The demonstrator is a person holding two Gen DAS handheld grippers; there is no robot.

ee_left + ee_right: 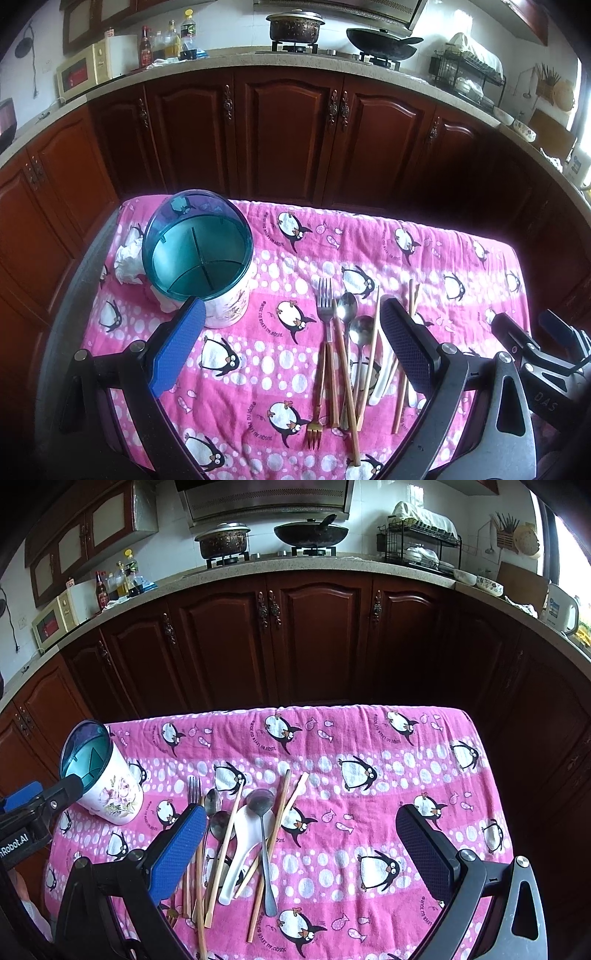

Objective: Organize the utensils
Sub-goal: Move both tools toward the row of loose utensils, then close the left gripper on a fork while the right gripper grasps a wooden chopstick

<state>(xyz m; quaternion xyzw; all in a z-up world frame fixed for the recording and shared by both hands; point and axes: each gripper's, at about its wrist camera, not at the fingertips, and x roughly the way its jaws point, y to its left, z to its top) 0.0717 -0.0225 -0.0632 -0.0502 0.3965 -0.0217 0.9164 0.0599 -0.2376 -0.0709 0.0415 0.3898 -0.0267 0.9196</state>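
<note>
Pink penguin cloth [369, 746] covers your table; the utensils [236, 845] lie heaped at its middle, the divided holder [107, 786] upright to their left. Your left gripper [291, 347] and right gripper [301, 843] hover spread wide, empty.

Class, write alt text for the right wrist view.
A pile of utensils, with chopsticks, metal spoons, a fork and a white spoon, lies on a pink penguin cloth beside an empty teal-rimmed holder. The open right gripper hovers above.
</note>
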